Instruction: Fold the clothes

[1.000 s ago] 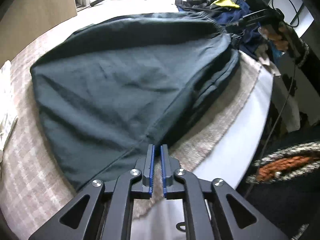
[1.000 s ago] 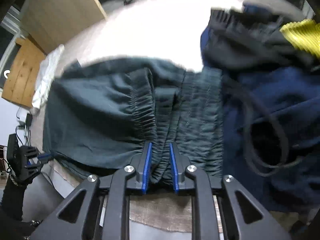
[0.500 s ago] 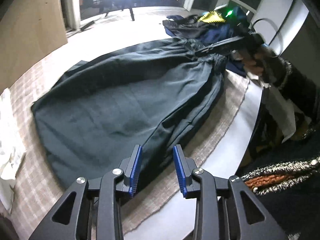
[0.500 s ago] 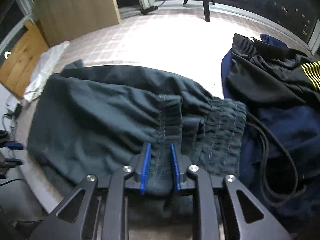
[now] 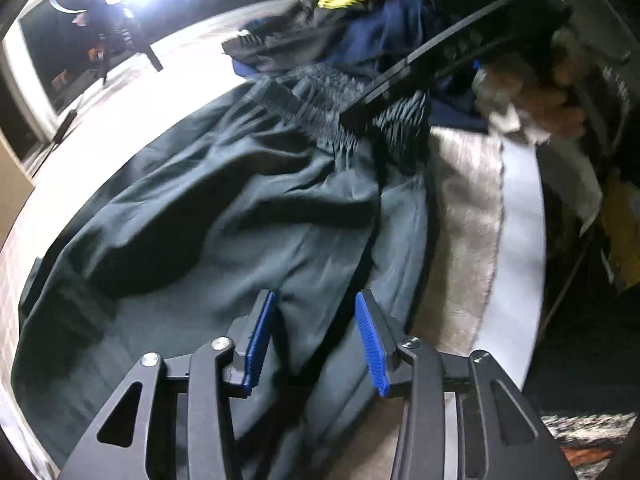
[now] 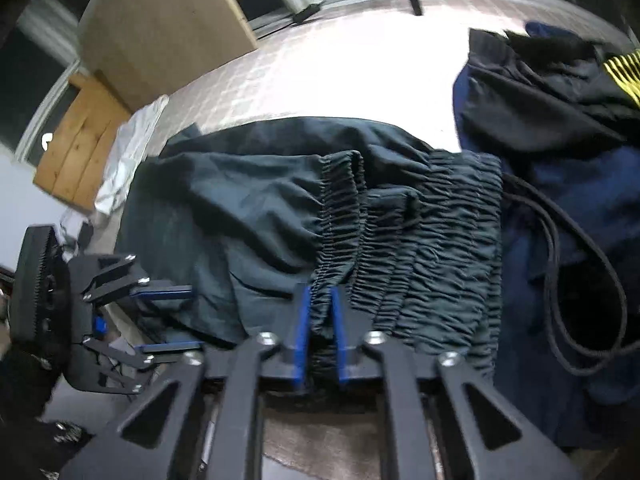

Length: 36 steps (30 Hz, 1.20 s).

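Note:
Dark green shorts (image 5: 248, 208) with a gathered elastic waistband (image 6: 436, 240) lie spread on the checked table cloth (image 5: 468, 216). My left gripper (image 5: 314, 336) is open, its blue pads over the near hem of the shorts, with nothing between them held. My right gripper (image 6: 320, 320) is shut on a fold of the waistband and lifts it a little. The right gripper also shows in the left wrist view (image 5: 420, 76) at the waistband. The left gripper shows in the right wrist view (image 6: 168, 316) at the left edge, open.
A pile of other clothes, navy, black and yellow-striped (image 6: 560, 120), lies right of the shorts, with a black drawstring (image 6: 560, 280) looping off it. A white cloth (image 6: 128, 156) lies at the far left. A wooden board (image 6: 160, 28) and the window stand behind. The table's front edge (image 5: 524, 240) is near.
My left gripper let go of the hem, opened and moved forward over the shorts. My right gripper has kept its hold on the waistband and pulled it toward me, bunching it.

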Motion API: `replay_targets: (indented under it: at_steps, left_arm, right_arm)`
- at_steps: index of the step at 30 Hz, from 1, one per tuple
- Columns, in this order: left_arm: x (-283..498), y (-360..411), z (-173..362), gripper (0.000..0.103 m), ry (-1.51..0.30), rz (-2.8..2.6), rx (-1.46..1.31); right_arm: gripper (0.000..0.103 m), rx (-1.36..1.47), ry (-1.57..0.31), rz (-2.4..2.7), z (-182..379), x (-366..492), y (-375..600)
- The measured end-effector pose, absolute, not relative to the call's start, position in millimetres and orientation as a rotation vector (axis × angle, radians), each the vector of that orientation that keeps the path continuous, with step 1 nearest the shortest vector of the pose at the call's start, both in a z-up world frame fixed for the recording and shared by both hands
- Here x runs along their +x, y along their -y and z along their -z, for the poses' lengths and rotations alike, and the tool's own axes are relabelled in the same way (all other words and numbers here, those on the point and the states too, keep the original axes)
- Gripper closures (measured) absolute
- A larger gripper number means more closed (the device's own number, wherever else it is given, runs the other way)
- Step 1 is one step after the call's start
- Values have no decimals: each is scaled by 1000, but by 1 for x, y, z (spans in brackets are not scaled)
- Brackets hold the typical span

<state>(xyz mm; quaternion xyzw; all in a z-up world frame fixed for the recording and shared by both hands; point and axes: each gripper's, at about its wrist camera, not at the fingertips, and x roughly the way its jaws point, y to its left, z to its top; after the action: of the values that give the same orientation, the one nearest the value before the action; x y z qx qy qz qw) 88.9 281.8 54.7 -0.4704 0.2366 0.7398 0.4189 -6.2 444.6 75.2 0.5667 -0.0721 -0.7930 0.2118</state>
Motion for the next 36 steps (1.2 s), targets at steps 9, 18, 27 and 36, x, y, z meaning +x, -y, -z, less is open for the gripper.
replay_targets:
  at_steps: [9, 18, 27, 36]
  left_arm:
    - [94, -265, -82, 100, -455, -1825, -1169]
    - [110, -266, -68, 74, -426, -1770, -1264]
    - [83, -198, -74, 68, -349, -1958, -1334]
    - [54, -151, -79, 69, -229, -2057, -1381]
  right_arm:
    - [99, 1488, 277, 2240, -96, 5, -459]
    - [91, 1459, 238, 2346, -107, 23, -469]
    - [77, 1539, -3, 2305, -86, -23, -438]
    - [96, 1617, -243, 2339, -80, -45, -430]
